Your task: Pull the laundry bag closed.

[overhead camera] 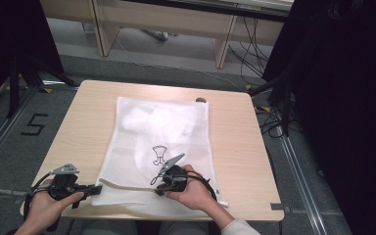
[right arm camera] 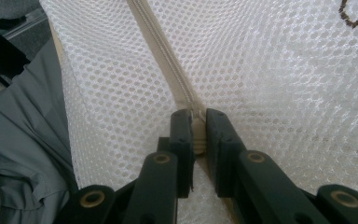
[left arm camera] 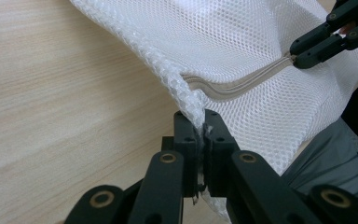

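- A white mesh laundry bag (overhead camera: 161, 142) lies flat in the middle of the light wooden table (overhead camera: 235, 147), its long side running from 12 o'clock to 6 o'clock in the high view, with a small dark printed emblem (overhead camera: 159, 154) near its centre.
- The bag's near edge, at 6 o'clock, carries a beige zipper (left arm camera: 242, 86) running across it.
- The left gripper (overhead camera: 94, 190) sits at about 7 o'clock of the bag, at its near left corner; in the left gripper view its jaws are pressed together on the mesh corner (left arm camera: 196, 112), with a fold of netting pinched between them.
- The right gripper (overhead camera: 160, 190) rests over the bag's near edge at 6 o'clock; in the right gripper view its jaws are clamped tight on the zipper at what looks like its slider (right arm camera: 197, 122).
- In the left gripper view the right gripper appears at 2 o'clock, at the zipper line.
- Grey trouser fabric (right arm camera: 23, 140) shows past the table edge at 9 o'clock in the right gripper view.
- A small dark round object (overhead camera: 201, 100) lies on the table at the bag's far right corner, about 1 o'clock.
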`<state>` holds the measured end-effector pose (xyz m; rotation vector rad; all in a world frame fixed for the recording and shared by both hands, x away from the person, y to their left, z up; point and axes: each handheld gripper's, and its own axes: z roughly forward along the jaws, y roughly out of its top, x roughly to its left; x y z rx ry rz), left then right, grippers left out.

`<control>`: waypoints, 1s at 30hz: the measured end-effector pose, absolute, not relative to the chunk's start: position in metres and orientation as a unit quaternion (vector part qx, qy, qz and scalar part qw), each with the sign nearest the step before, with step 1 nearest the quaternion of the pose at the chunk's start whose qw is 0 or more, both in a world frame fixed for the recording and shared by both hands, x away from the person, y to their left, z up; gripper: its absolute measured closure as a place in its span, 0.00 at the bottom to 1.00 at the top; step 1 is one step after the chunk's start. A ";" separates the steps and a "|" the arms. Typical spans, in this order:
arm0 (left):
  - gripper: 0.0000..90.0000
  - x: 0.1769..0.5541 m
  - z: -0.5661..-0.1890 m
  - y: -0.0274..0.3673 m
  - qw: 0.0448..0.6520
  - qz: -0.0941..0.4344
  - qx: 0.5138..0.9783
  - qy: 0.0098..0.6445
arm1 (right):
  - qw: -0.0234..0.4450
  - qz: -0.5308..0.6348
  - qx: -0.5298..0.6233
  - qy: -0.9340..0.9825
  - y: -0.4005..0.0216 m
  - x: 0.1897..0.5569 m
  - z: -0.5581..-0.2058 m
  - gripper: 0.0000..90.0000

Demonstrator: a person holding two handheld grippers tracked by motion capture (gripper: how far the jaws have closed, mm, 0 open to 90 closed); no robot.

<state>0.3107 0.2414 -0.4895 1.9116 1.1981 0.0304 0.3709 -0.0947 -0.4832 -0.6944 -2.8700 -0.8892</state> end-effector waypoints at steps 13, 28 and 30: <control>0.95 0.311 -0.490 0.242 0.427 0.014 0.766 0.480 | 0.028 -0.287 -0.228 -0.930 -0.097 0.371 -0.482 0.92; 0.95 0.311 -0.489 0.242 0.427 0.016 0.766 0.481 | 0.029 -0.282 -0.236 -0.930 -0.105 0.371 -0.481 0.92; 0.95 0.311 -0.489 0.242 0.426 0.016 0.767 0.480 | 0.028 -0.285 -0.232 -0.930 -0.107 0.373 -0.482 0.92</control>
